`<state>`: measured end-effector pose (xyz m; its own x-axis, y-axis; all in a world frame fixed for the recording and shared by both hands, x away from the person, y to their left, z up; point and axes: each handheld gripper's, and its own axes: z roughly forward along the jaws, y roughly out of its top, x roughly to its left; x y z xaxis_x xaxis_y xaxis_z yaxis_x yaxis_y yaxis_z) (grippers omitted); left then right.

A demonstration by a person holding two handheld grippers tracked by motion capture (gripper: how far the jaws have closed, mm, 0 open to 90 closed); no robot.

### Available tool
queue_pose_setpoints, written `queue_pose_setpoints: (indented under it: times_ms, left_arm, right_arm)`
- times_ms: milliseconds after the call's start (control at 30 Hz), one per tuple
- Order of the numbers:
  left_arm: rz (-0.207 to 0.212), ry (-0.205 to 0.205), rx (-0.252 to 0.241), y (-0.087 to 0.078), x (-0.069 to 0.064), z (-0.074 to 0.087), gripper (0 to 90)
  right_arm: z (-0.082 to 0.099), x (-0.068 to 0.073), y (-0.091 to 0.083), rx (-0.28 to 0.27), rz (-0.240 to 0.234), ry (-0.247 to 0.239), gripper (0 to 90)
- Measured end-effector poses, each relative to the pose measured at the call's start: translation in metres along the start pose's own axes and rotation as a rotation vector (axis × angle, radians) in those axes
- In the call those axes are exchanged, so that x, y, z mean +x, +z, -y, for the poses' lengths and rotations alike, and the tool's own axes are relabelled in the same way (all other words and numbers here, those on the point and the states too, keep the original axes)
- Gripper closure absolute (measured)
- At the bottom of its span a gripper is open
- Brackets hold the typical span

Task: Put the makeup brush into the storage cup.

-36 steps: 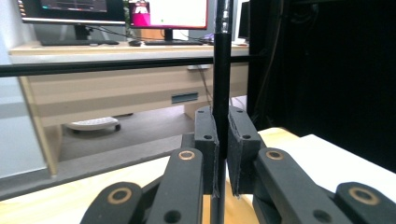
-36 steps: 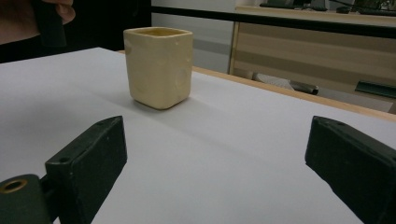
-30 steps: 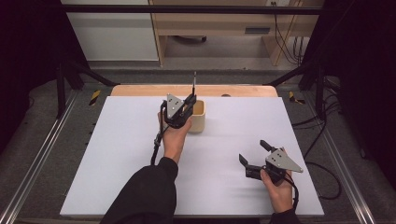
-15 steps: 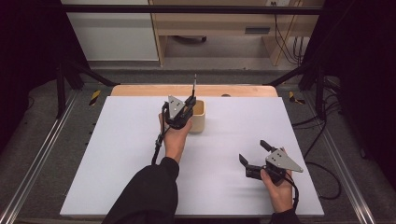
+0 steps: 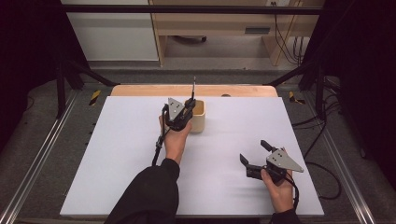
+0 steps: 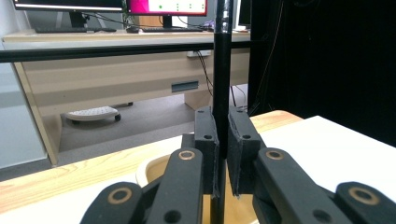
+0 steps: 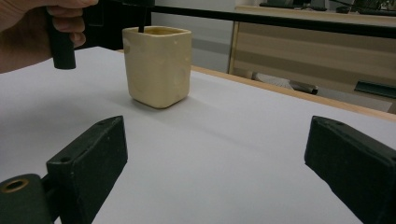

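A cream square cup [image 5: 200, 118] stands on the white table [image 5: 116, 154] near its far edge. My left gripper [image 5: 188, 107] hovers right over the cup's left rim, shut on a thin black rod [image 5: 194, 87] held upright. In the left gripper view the rod [image 6: 222, 70] runs straight up between the pressed pads of the left gripper [image 6: 222, 135], and the cup's rim [image 6: 148, 171] lies below. From the right gripper view, the rod's lower end [image 7: 141, 23] dips into the cup [image 7: 159, 65]. My right gripper [image 5: 253, 151] [image 7: 219, 154] rests low at the front right, open and holding nothing.
A wooden strip [image 5: 140, 90] edges the table's far side. Beyond it stand a light wooden desk [image 5: 210, 28] and black frame bars [image 5: 187, 8]. Cables [image 5: 322, 182] trail off the table's right side.
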<state>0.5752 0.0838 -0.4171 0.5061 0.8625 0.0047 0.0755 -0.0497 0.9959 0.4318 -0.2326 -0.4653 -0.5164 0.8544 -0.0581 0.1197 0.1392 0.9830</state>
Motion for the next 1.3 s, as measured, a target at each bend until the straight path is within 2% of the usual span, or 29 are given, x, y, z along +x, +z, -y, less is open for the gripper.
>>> queue_pose_setpoints:
  times_ms: [533,700,833,933,1000,1100,1200,1233,1300]
  left_arm:
    - [0.002,0.012,0.015,0.0,-0.001,0.003,83.7]
    - [0.04,-0.01,0.021,0.002,-0.001,0.007,83.2]
    - [0.032,-0.016,0.012,-0.006,-0.003,0.004,65.7]
    - [0.058,-0.051,0.012,-0.018,-0.004,0.002,52.0]
    - [0.058,-0.04,0.007,-0.028,-0.005,0.0,44.0]
    - [0.062,-0.049,0.006,-0.039,-0.006,-0.005,30.7]
    - [0.077,-0.028,0.013,-0.046,-0.007,-0.01,19.4]
    - [0.081,-0.027,0.016,-0.048,-0.007,-0.011,19.4]
    - [0.086,-0.028,0.03,-0.05,-0.008,-0.012,12.9]
  right_arm:
    - [0.001,-0.001,0.0,0.001,0.004,0.005,6.1]
    - [0.002,-0.002,-0.001,0.0,0.01,0.014,6.0]
    - [0.002,-0.004,-0.002,-0.005,0.013,0.019,5.9]
    - [0.001,-0.004,-0.002,-0.007,0.014,0.021,5.9]
    - [0.001,-0.004,-0.003,-0.014,0.013,0.028,5.8]
    - [0.0,-0.003,-0.003,-0.017,0.013,0.026,5.7]
    - [0.0,-0.003,-0.002,-0.012,0.012,0.02,5.5]
    - [0.0,-0.002,-0.002,-0.012,0.012,0.023,5.3]
    - [0.0,-0.002,-0.001,-0.011,0.012,0.026,4.6]
